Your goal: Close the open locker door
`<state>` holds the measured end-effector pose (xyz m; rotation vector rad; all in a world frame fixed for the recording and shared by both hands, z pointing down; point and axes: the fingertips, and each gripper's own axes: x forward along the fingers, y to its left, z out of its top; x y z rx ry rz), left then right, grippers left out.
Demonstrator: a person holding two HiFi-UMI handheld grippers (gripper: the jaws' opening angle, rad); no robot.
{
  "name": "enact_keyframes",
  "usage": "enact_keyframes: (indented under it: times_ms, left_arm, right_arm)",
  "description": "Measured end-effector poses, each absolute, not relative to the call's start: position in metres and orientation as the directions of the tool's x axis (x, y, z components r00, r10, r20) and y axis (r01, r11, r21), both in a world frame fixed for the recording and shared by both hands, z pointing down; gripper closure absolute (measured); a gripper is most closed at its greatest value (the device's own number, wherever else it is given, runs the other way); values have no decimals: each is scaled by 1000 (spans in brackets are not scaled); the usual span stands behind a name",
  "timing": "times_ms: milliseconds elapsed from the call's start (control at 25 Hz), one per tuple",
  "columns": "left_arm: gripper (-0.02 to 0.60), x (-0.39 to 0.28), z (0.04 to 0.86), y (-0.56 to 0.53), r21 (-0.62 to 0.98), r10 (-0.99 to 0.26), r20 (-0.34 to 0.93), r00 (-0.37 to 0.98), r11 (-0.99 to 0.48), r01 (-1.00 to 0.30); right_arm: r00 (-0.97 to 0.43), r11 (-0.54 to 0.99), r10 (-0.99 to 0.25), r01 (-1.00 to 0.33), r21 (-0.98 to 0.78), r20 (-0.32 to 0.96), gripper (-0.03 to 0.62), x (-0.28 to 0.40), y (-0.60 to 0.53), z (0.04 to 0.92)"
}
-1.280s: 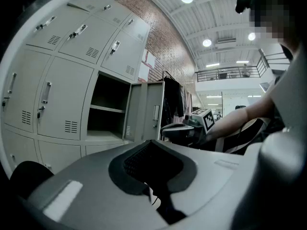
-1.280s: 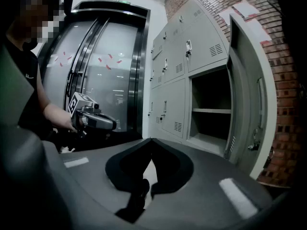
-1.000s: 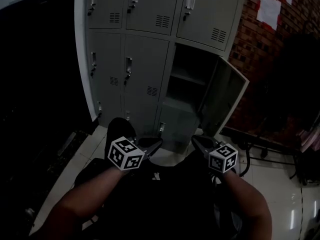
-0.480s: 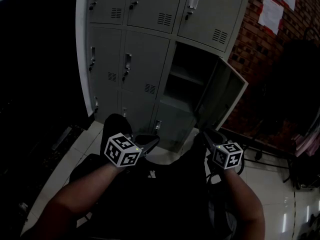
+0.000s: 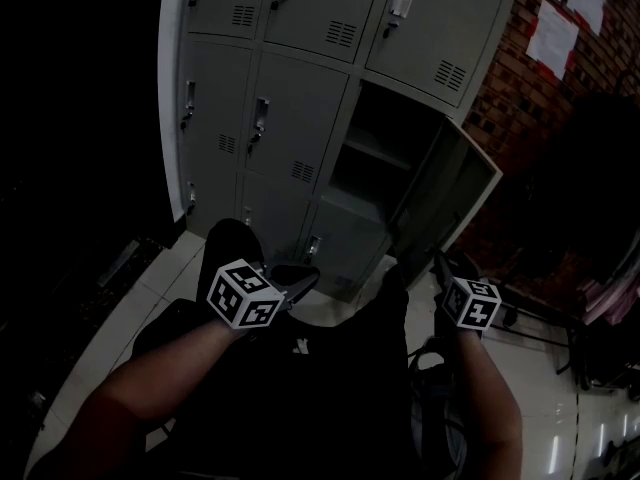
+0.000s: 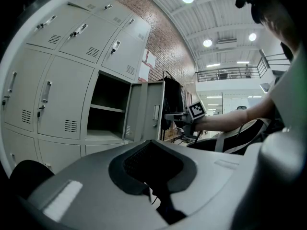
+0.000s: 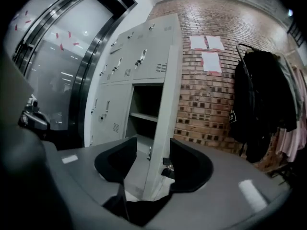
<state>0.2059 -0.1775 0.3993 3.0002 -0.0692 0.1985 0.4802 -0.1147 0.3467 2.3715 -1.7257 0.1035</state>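
A bank of grey lockers (image 5: 290, 118) stands ahead. One compartment (image 5: 375, 153) is open, and its door (image 5: 447, 193) swings out to the right. My right gripper (image 5: 437, 265) is low at the door's free edge. In the right gripper view its jaws (image 7: 153, 162) are opening, with the door's edge (image 7: 160, 123) and latch between them, and the pads are not pressing on it. My left gripper (image 5: 305, 276) hangs in front of the closed lower lockers, shut and empty. The left gripper view shows the open door (image 6: 148, 110) with the right gripper (image 6: 178, 117) beside it.
A brick wall (image 5: 520, 98) with white papers (image 5: 555, 38) stands right of the lockers. Dark clothes hang on a rack (image 7: 261, 109) against it. White floor tiles (image 5: 530, 368) lie below. A dark glass wall (image 7: 53, 80) runs left of the lockers.
My right gripper has moved right and forward to the door's free edge. The left gripper has stayed about where it was. The head view has tilted slightly.
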Motion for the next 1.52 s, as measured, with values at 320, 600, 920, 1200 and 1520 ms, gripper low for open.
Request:
enact_keyframes:
  times_ms: [320, 600, 920, 1200, 1520]
  left_arm:
    - [569, 208, 399, -175, 134, -32, 131, 991, -990, -50]
    - [569, 209, 397, -175, 135, -28, 127, 992, -990, -45]
    - [569, 211, 400, -171, 141, -24, 133, 991, -989, -43]
    - [569, 212, 396, -170, 142, -17, 127, 992, -989, -35]
    - [569, 212, 395, -169, 144, -10, 123, 992, -989, -27]
  right_arm:
    - [274, -261, -951, -960, 102, 145, 350, 500, -144, 342]
    - [265, -252, -952, -962, 103, 151, 382, 503, -164, 341]
    - [175, -171, -972, -984, 41, 156, 457, 492, -167, 347]
    - [-15, 17, -984, -1000, 6, 179, 425, 459, -191, 343]
    - [-129, 136, -977, -990, 28, 170, 402, 404, -234, 341]
